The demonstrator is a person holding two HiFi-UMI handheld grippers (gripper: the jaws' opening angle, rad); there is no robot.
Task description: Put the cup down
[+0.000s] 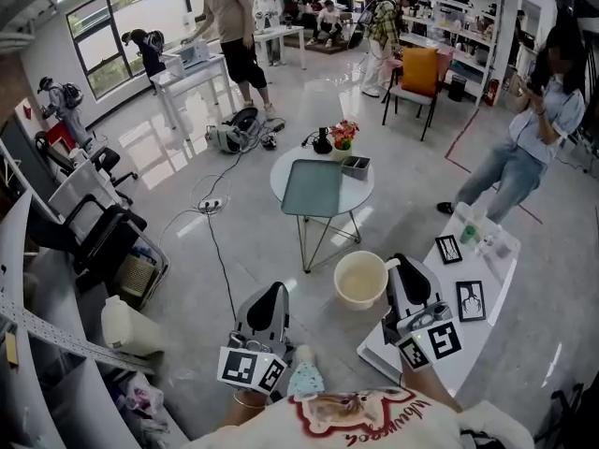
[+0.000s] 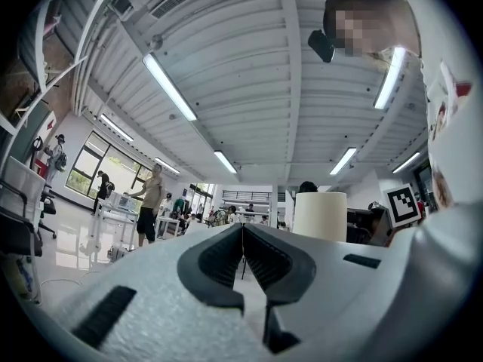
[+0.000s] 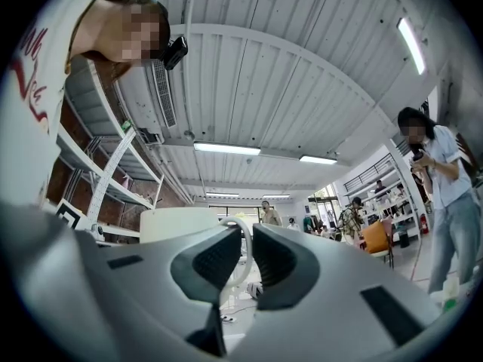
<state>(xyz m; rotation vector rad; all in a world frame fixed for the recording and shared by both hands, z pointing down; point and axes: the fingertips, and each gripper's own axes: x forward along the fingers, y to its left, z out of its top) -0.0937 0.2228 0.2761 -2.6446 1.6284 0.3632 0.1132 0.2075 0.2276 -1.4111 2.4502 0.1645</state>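
The right gripper (image 3: 245,236) is clamped narrow on the thin white handle (image 3: 247,249) of the cup (image 1: 360,279), the loop pinched between its two dark pads. The cup hangs upright in the air just left of that gripper, its open mouth up and its inside looking bare. It sits above the floor, between the round bench (image 1: 278,178) ahead and the white bench (image 1: 496,274) at the right, touching neither. The left gripper (image 1: 271,288) hovers near the cup's left side with its jaws pressed together at the tips and nothing between them; from its own view the cup shows as a pale cylinder to the right. On the round bench lie a grey-green tray (image 1: 314,187), a black vase (image 1: 322,141), flowers (image 1: 343,134) and a small grey box (image 1: 356,166). Two framed pictures (image 1: 470,300) lie on the white bench.
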